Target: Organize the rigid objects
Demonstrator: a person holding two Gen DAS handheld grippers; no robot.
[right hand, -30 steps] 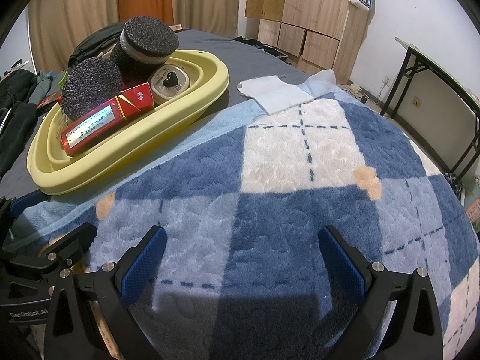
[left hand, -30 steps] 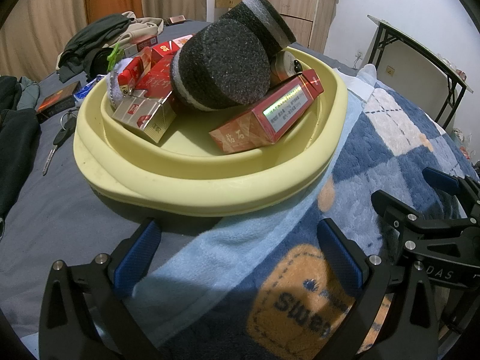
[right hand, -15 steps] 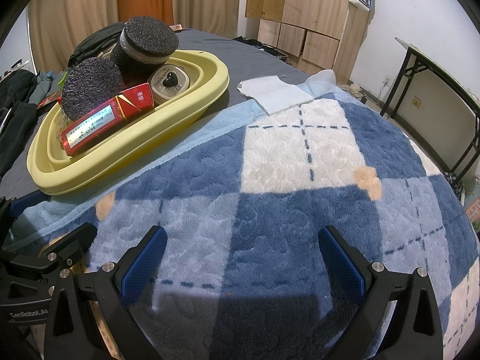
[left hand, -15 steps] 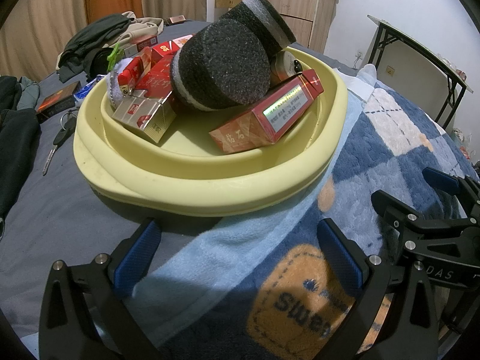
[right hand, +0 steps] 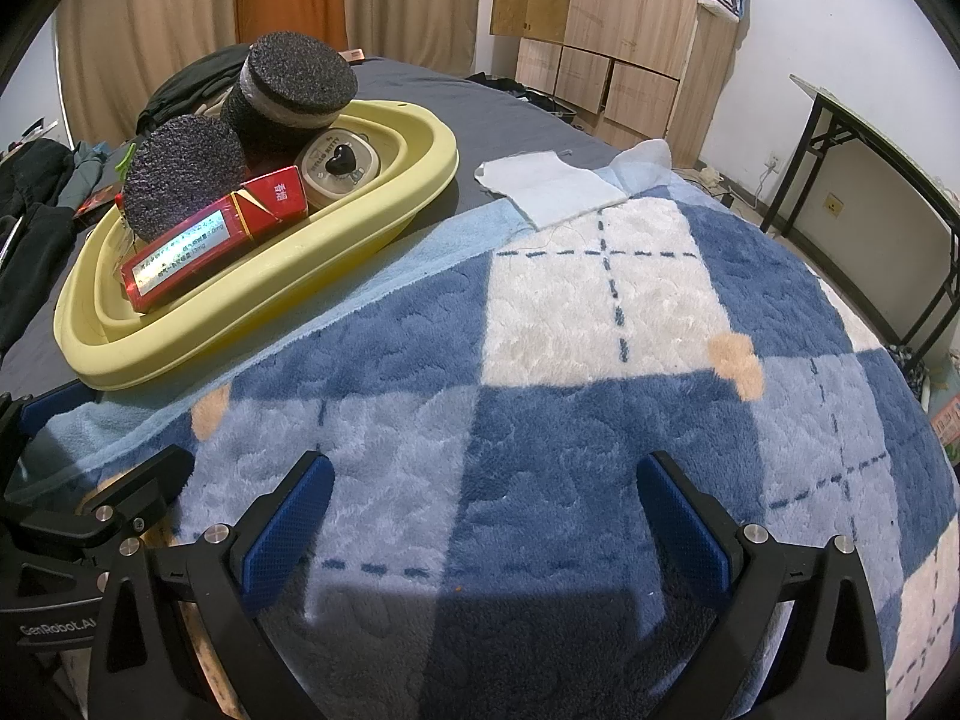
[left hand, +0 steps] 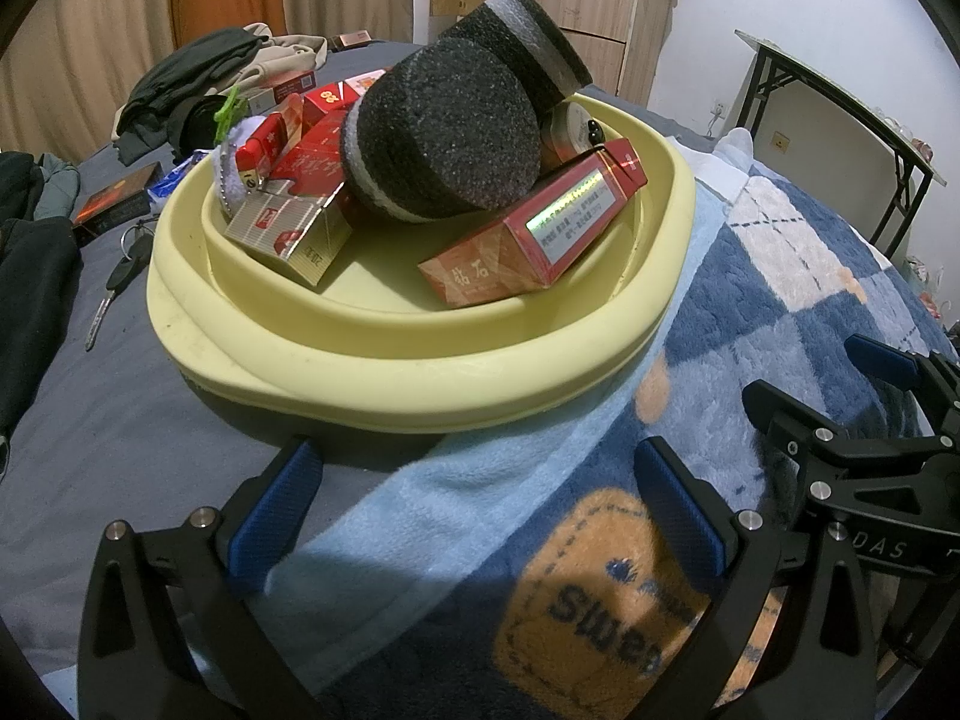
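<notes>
Holding both grippers parted, empty, over blanket on bed. Left gripper faces yellow basin heaped with red box and foam cylinder. My judgement: take red box first, fingers across narrow sides, lift straight to avoid toppling cylinder. Right gripper idle.

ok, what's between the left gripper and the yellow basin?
Left wrist view: only bedding between the left gripper and the yellow basin: grey sheet, plus the light-blue edge of the blanket.
</notes>
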